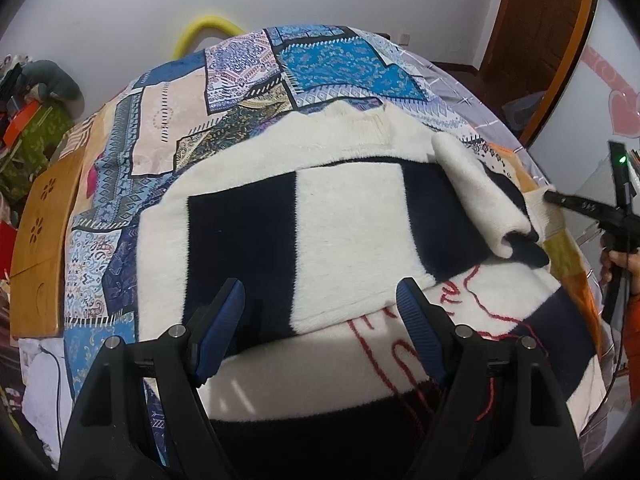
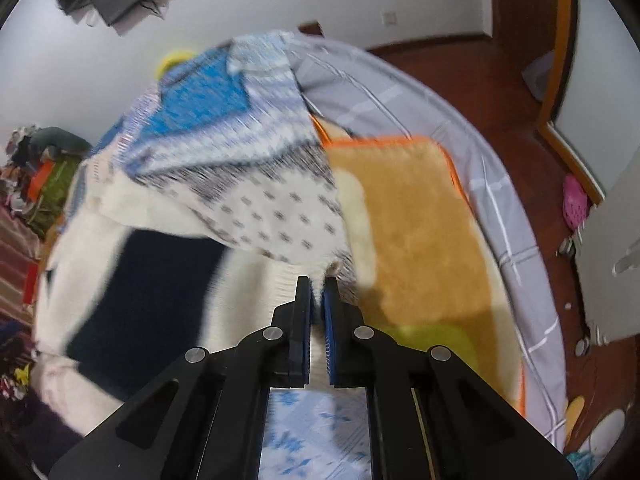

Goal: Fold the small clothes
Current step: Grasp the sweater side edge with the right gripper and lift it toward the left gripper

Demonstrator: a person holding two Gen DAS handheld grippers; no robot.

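Left wrist view: bed seen from above, sweater spread across the near half of it.
Sweater (image 1: 348, 216): fluffy, cream with wide navy blocks, red yarn lines stitched on the near part; lies flat on the patchwork cover, collar toward the far edge of the bed.
Sleeve (image 1: 480, 196): right-hand one, folded in over the body, its ribbed cuff pulled out toward the right edge of the bed.
Left gripper (image 1: 320, 320): hangs over the near part of the sweater, blue pads wide apart, nothing between them; whether the tips touch the cloth I cannot tell.
Right gripper (image 1: 550, 196): comes in from the right edge, its black tip at the ribbed cuff; a hand (image 1: 618, 264) holds its handle.
Right wrist view: blurred, but the two fingers stand close together with a tuft of cream knit pinched between the blue pads (image 2: 306, 320); jaws closed on the sleeve cuff.
Patchwork cover (image 1: 320, 64): blue, white and beige printed squares, over the far and left part of the bed.
Orange blanket (image 2: 416, 216): plush, orange trim, along the right side of the bed, just beside the cuff.
Grey sheet (image 2: 400, 92): checked, at the right edge of the bed.
Wooden tray (image 1: 44, 240): at the left edge of the bed, flower cut-outs.
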